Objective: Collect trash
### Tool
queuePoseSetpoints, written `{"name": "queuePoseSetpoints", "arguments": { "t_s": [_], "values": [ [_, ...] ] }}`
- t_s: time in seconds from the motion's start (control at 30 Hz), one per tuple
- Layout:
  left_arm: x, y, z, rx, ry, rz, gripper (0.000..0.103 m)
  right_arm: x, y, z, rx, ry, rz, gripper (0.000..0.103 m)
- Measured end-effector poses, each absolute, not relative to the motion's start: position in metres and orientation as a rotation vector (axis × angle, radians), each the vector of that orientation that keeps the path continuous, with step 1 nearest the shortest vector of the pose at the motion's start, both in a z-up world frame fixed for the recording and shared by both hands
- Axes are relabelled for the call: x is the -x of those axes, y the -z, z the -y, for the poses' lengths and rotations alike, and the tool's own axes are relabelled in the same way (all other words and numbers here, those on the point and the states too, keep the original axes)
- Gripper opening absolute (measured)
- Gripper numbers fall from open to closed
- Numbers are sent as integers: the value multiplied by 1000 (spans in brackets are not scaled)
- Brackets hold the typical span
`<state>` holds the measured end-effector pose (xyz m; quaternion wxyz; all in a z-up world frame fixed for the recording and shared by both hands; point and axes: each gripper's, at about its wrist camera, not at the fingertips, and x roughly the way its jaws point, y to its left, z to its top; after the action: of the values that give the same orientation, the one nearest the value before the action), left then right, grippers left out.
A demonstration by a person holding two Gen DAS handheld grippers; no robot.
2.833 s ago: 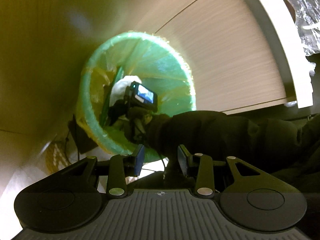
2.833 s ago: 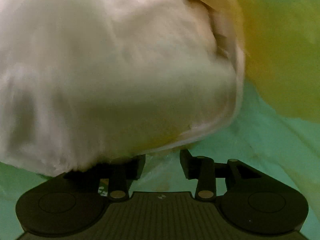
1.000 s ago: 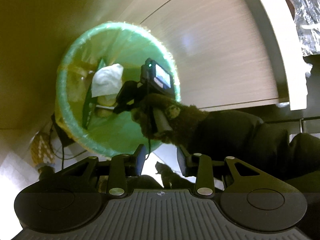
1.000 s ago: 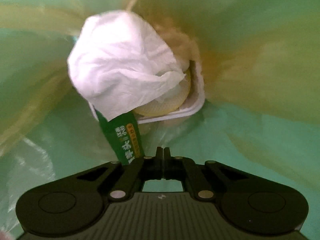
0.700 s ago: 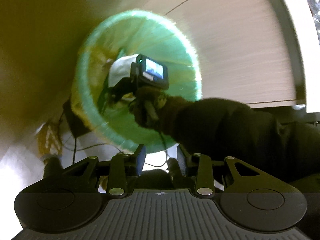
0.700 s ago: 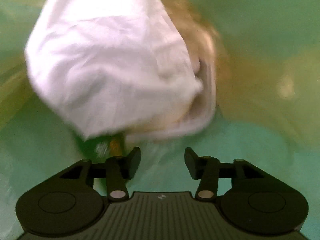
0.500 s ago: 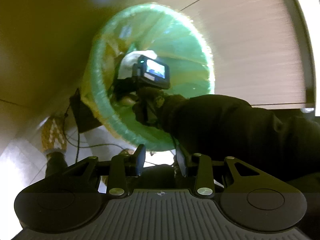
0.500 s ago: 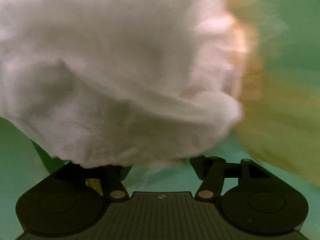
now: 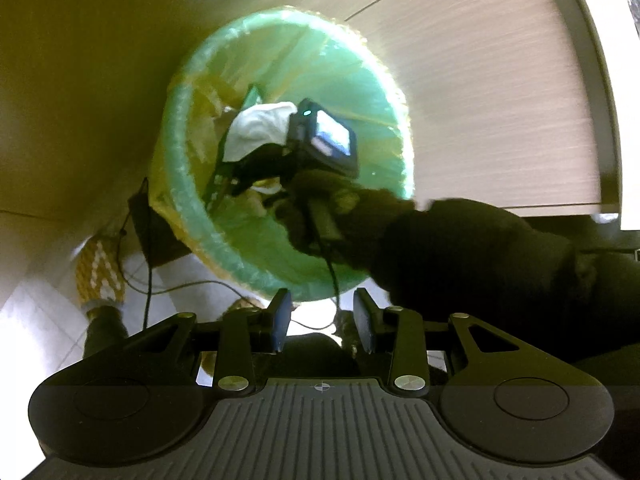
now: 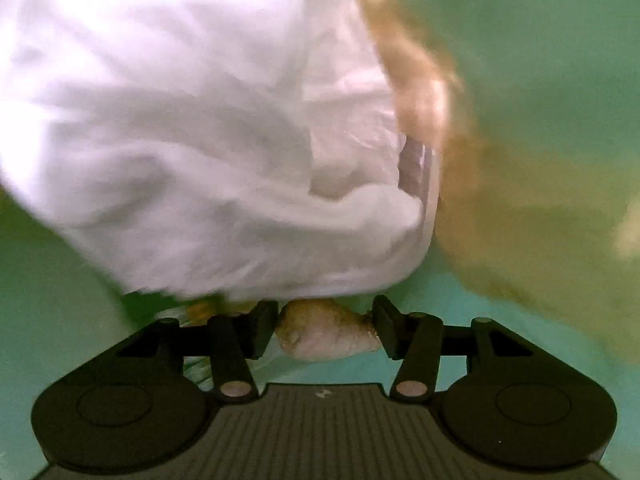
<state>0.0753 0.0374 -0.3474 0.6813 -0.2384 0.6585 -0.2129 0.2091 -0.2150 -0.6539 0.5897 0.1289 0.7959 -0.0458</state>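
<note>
A bin with a green liner (image 9: pixel 188 216) stands on the floor beside a wooden cabinet. In it lie a crumpled white tissue (image 9: pixel 260 128), a green carton (image 9: pixel 253 98) and a clear plastic tray (image 10: pixel 424 184). A person's dark-sleeved arm (image 9: pixel 480 248) reaches in with my right gripper (image 9: pixel 236 178). Up close, the tissue (image 10: pixel 180 140) fills the right wrist view. A beige crumpled lump (image 10: pixel 328 336) sits between the fingers of my right gripper (image 10: pixel 326 316), whose jaws are closing, and both pads touch the lump. My left gripper (image 9: pixel 322 316) hangs open above the bin's near rim, with nothing in it.
A light wooden cabinet panel (image 9: pixel 500 100) rises just right of the bin. Black cables (image 9: pixel 148 272) and a yellow-and-white patterned object (image 9: pixel 100 276) lie on the pale floor at the left. The green liner wall (image 10: pixel 540 40) closes in around the right gripper.
The right gripper, shut and well above the tissue a second ago, opened and pushed down against the trash; a beige lump now sits between its fingers. The left gripper sank slightly.
</note>
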Motion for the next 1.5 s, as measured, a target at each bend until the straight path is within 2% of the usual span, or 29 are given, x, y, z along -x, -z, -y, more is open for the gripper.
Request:
{"name": "queuePoseSetpoints", "arguments": {
  "t_s": [0.1,0.23,0.33,0.47,0.77,1.0,1.2,1.3,1.5],
  "values": [
    [-78,325,-30,520,493,-1473,38,-198,598,217,-410,10,-1836,52],
    [-87,282,-19,469,500,-1442,38,-166,492,225,-493,-99,-1726,52],
    [-95,249,-15,445,524,-1402,38,-152,414,230,-407,-102,-1563,52],
    [-106,215,-12,413,565,-1361,38,-147,354,230,-281,-105,-1351,54],
    [-116,158,-16,335,630,-1263,38,-154,299,255,-387,-62,-1219,63],
    [-143,78,-47,368,600,-984,38,-132,201,258,-293,-34,-1070,68],
    [-164,29,-92,444,468,-753,38,-118,138,251,-205,-4,-915,69],
    [-173,17,-116,489,366,-671,38,-112,104,241,-160,-3,-823,76],
    [-203,17,-156,556,266,-662,38,-115,50,203,-16,61,-672,78]
  ]
}}
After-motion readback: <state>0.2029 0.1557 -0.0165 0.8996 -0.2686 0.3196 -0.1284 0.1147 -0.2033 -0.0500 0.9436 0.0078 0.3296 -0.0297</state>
